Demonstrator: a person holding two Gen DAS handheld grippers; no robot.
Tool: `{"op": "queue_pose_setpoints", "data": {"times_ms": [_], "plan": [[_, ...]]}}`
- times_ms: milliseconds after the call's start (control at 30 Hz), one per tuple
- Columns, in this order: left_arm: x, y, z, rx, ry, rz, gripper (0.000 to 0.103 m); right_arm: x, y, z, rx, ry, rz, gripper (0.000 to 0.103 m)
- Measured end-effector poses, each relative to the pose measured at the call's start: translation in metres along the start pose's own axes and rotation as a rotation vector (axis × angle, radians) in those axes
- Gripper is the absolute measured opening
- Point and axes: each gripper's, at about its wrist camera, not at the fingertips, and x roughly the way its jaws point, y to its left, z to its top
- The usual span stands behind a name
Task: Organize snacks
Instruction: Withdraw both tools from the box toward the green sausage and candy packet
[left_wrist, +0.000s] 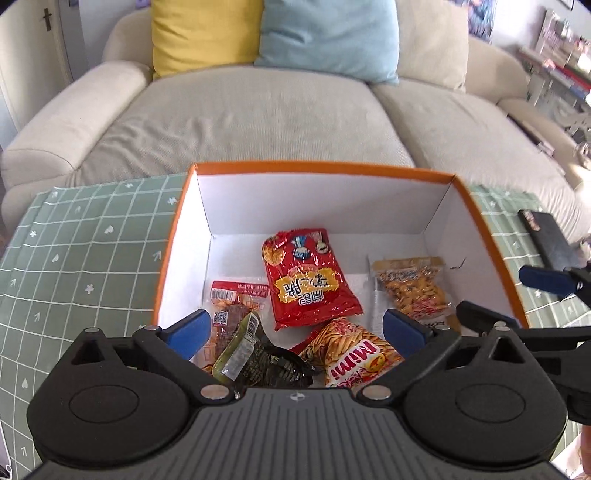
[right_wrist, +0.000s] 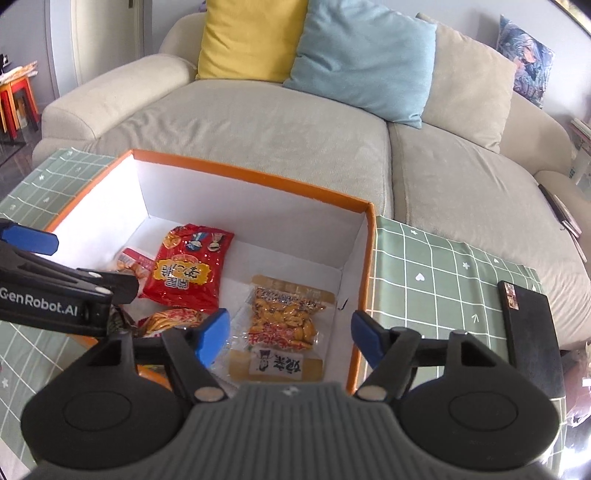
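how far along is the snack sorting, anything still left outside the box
Five snack packs already lie in the orange box: the red bag, the peanut pack, the Mimi bag, a dried-meat pack and a dark green pack. Left gripper and right gripper are open and empty. No snack shows on the green tablecloth, only a black case.

We see an open orange-rimmed cardboard box with white inside walls (left_wrist: 436, 206), holding five snack packets lying flat. A glossy red crisp bag (left_wrist: 312, 280) lies mid-floor; a clear packet of yellow nuts (right_wrist: 284, 317) sits near the right wall. A red-labelled clear packet (left_wrist: 236, 299), a dark green pouch (left_wrist: 255, 358) and an orange "Mimi" stick-snack bag (left_wrist: 351, 354) crowd the near side.
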Motion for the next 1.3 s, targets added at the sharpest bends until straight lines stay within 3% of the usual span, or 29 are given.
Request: {"op": "queue_pose_setpoints", "data": {"times_ms": [133, 333, 567, 967, 1100, 1300], "plan": [[-0.021, 0.002, -0.012, -0.003, -0.056, -0.034, 0.103, -0.022, 0.007, -0.014, 0.018, -0.054, -0.006, 0.078], [-0.060, 0.004, -0.043, 0.059, -0.177, -0.021, 0.103, -0.056, 0.019, -0.051, 0.035, -0.118, -0.014, 0.080], [-0.091, 0.009, -0.088, 0.073, -0.240, -0.002, 0.103, -0.088, 0.035, -0.097, 0.065, -0.168, -0.010, 0.084], [-0.102, 0.028, -0.161, -0.014, -0.205, 0.011, 0.103, -0.124, 0.068, -0.155, 0.050, -0.228, -0.004, 0.091], [-0.095, 0.032, -0.181, -0.047, -0.152, -0.009, 0.103, -0.121, 0.069, -0.174, 0.103, -0.179, 0.022, 0.091], [-0.080, 0.035, -0.206, -0.080, -0.075, -0.050, 0.103, -0.100, 0.075, -0.194, 0.105, -0.051, -0.004, 0.091]]}}
